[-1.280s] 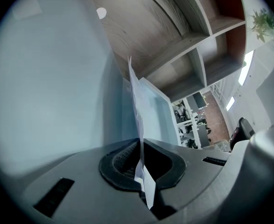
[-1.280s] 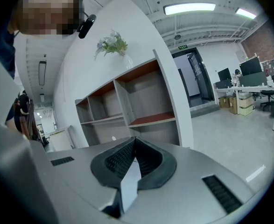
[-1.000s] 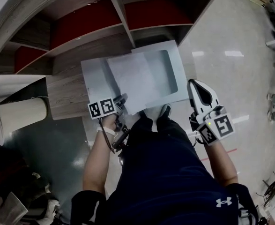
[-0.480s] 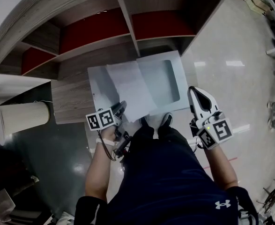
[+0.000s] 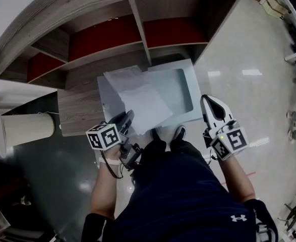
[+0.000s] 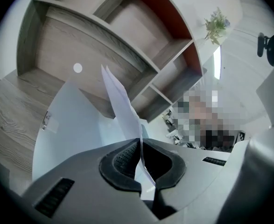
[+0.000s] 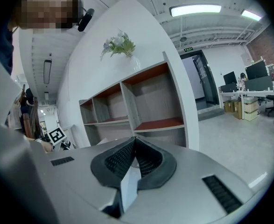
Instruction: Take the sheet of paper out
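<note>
A white sheet of paper [image 5: 137,97] slants up out of a pale blue-grey folder [image 5: 180,92] that lies flat in front of the shelves. My left gripper [image 5: 129,116] is shut on the sheet's near corner. In the left gripper view the paper [image 6: 120,101] runs edge-on through the closed left gripper [image 6: 140,141], above the folder [image 6: 76,120]. My right gripper [image 5: 205,101] sits at the folder's right near corner. Its jaws are closed in the right gripper view [image 7: 135,139], with a pale sliver [image 7: 127,188] between them that looks like the folder's edge.
A wooden shelf unit with red back panels [image 5: 107,34] stands just beyond the folder, with its low wooden ledge [image 5: 77,110] under the folder's left side. A pale cylinder [image 5: 29,127] lies at the left. The person's shoes [image 5: 178,132] stand on the glossy floor below.
My left gripper has risen with the sheet, and more of the paper now stands clear above the folder. The right gripper and the folder have stayed put.
</note>
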A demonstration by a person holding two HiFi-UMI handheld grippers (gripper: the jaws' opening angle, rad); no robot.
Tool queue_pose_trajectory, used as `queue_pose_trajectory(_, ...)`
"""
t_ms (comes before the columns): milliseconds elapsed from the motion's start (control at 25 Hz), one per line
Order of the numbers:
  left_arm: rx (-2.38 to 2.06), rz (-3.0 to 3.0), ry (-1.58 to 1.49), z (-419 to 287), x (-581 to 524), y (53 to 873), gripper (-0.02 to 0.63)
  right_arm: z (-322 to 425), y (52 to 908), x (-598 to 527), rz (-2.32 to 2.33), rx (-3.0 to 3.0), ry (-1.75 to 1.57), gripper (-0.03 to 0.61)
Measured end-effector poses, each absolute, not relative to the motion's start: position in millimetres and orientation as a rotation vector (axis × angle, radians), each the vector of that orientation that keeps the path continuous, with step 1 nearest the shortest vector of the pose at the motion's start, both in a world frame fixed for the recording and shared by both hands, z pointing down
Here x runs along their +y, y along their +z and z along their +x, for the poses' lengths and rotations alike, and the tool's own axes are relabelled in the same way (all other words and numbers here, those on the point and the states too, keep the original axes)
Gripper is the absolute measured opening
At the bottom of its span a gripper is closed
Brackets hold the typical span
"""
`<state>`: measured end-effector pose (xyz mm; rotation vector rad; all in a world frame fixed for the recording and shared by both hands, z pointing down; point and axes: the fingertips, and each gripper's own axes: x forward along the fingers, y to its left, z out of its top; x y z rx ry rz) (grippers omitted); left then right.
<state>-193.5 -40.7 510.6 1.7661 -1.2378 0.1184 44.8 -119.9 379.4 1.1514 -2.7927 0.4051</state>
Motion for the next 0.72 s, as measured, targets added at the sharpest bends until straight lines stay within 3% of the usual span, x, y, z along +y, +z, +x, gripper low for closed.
queue_pose_trajectory(720,-1.08,2.018,-0.075,-134.8,-26.5,385.6,0.015,58.4,362.6,-119.6,1.221,-2.788,0.376,0.012)
